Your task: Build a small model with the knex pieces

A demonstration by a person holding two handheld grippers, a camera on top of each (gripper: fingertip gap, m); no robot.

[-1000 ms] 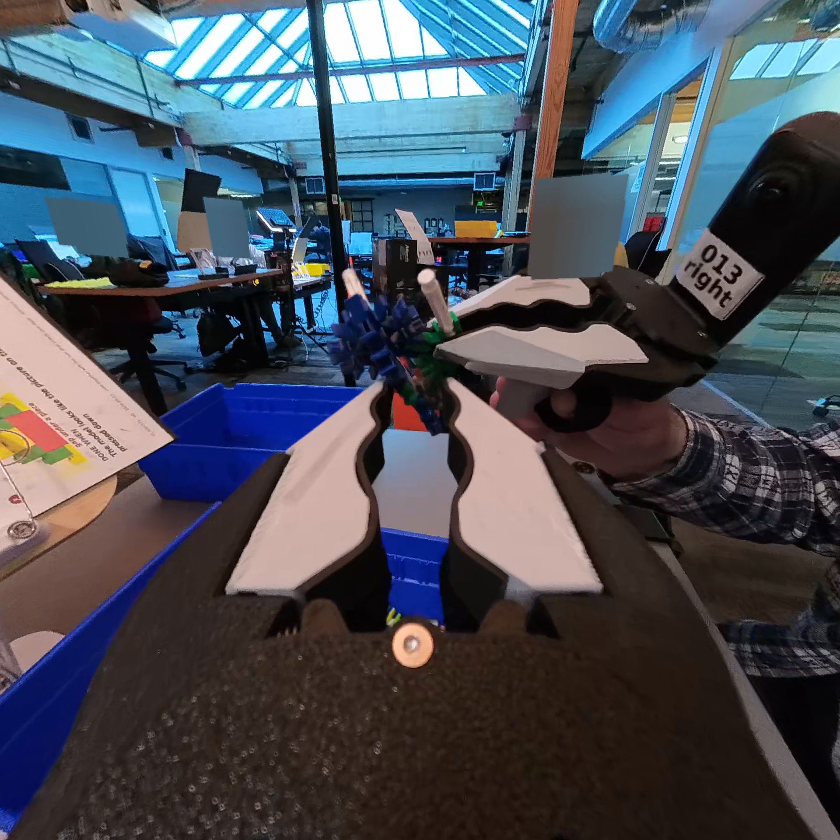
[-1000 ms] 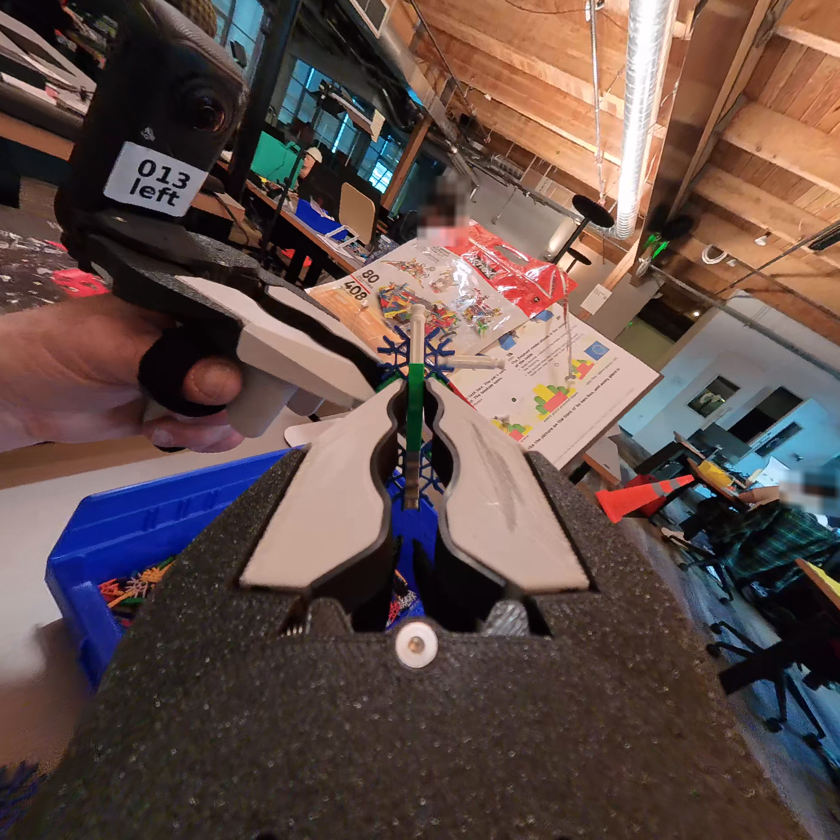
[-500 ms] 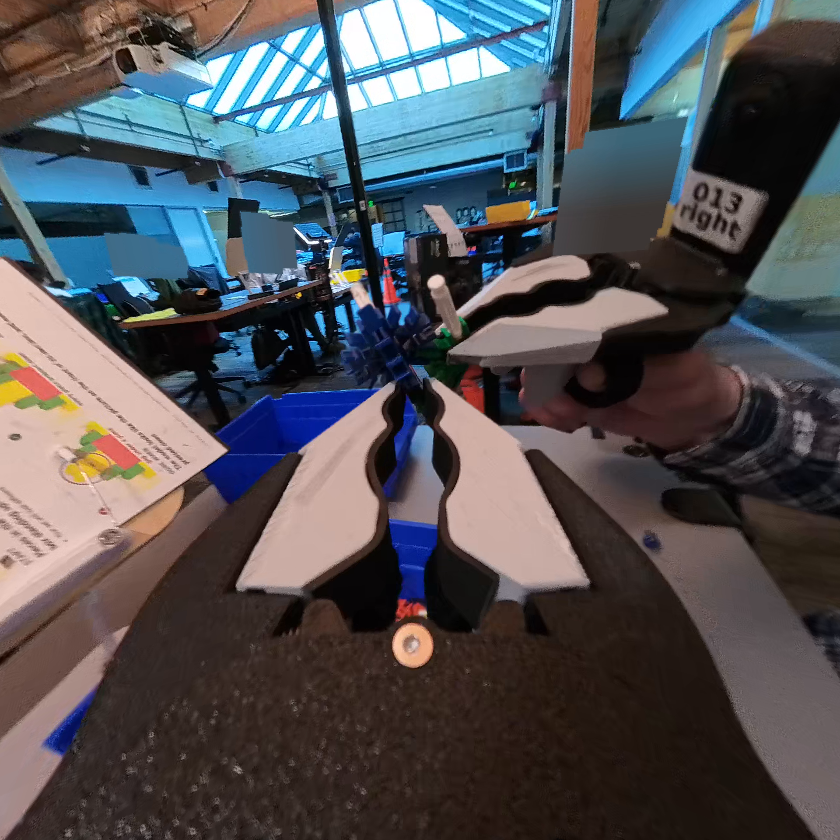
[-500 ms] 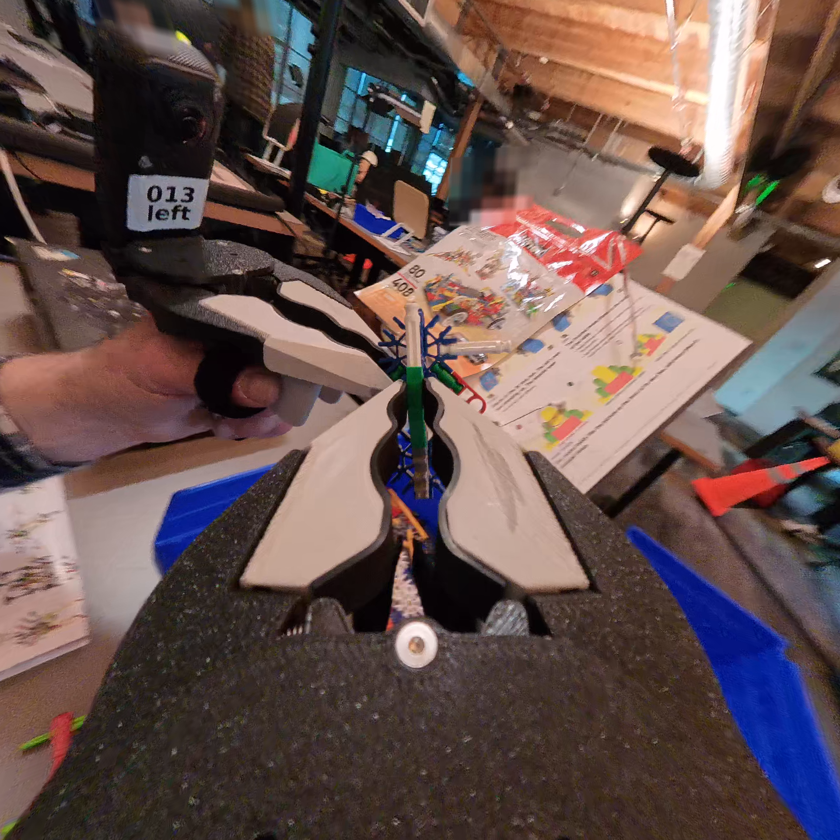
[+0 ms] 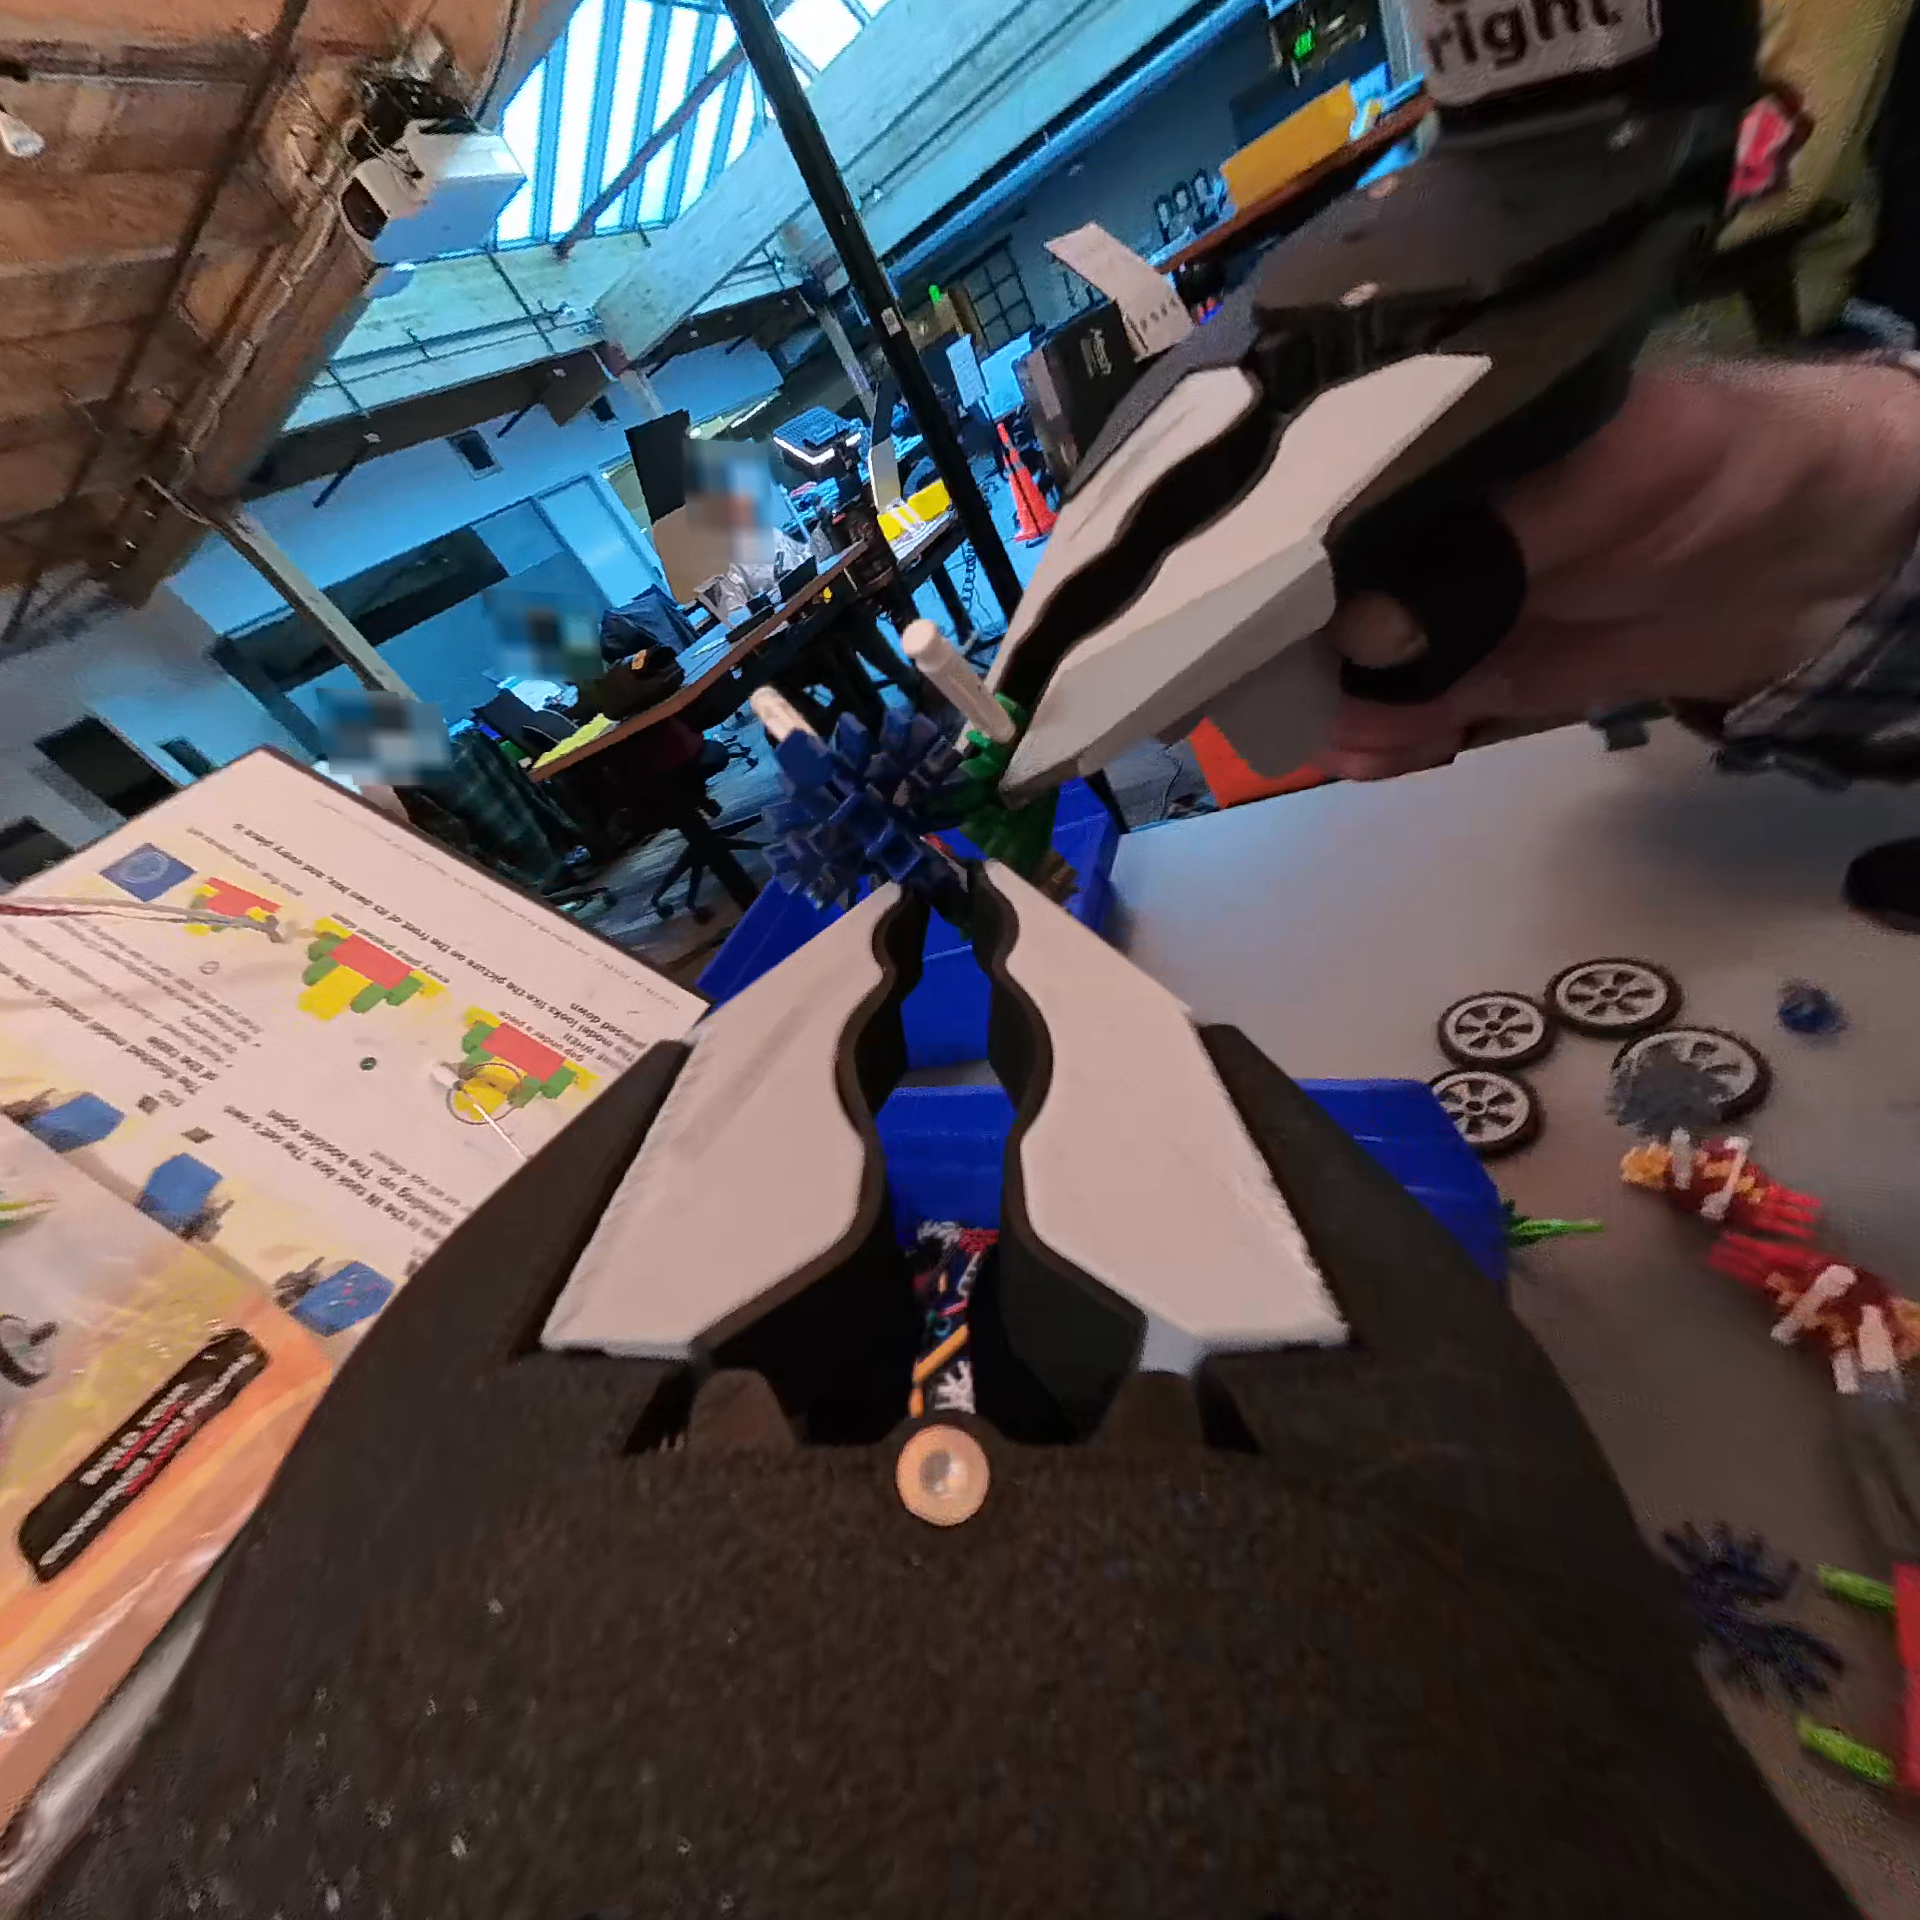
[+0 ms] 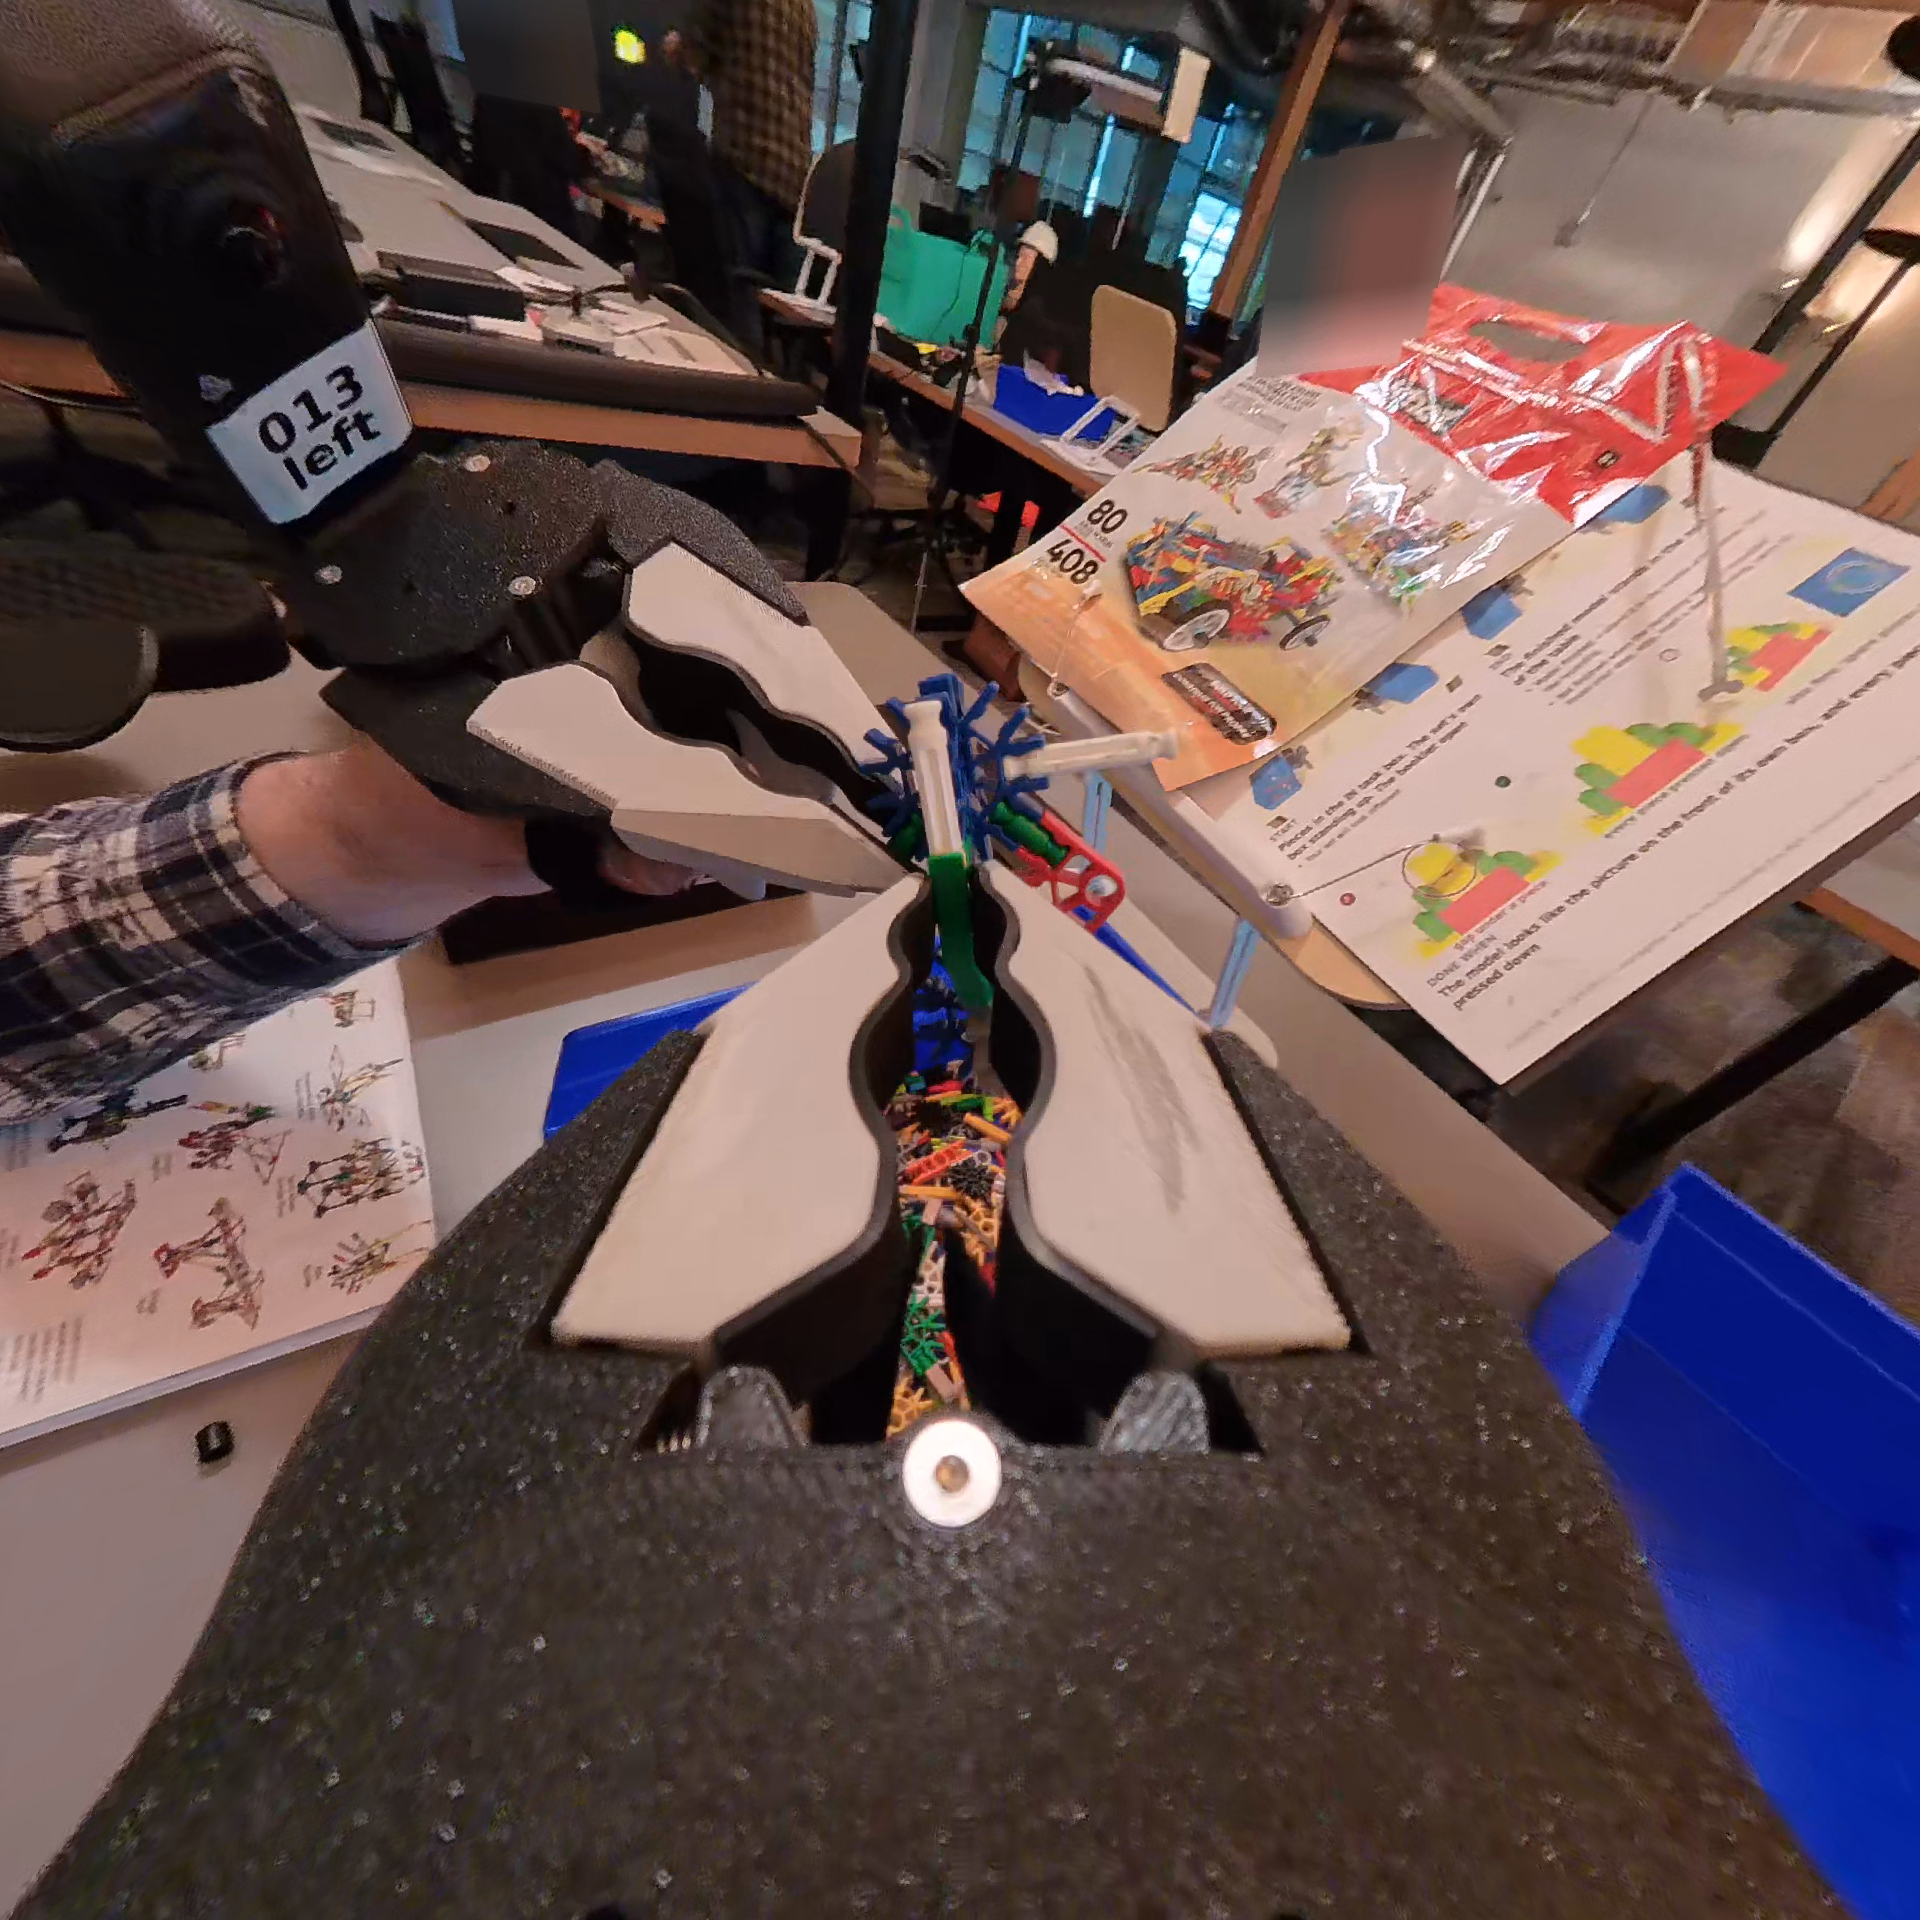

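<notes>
Pinching one toy piece from two sides: the left gripper (image 5: 943, 896) squeezes its blue spiky part (image 5: 852, 805), the right gripper (image 6: 951, 883) its green rod (image 6: 953, 914), above a blue bin (image 5: 1392, 1143) at 6 o'clock.

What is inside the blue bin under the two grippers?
The blue bin holds a pile of small colourful construction pieces, seen only through the gap in the right gripper. The gripper bodies cover the rest, so how full it is cannot be told.

Each wrist camera looks forward along its own tool, close above the desk (image 5: 1351, 935). Both views share the small rod-and-connector model (image 5: 883, 800) (image 6: 951, 769) at mid-frame, seen from opposing sides.
</notes>
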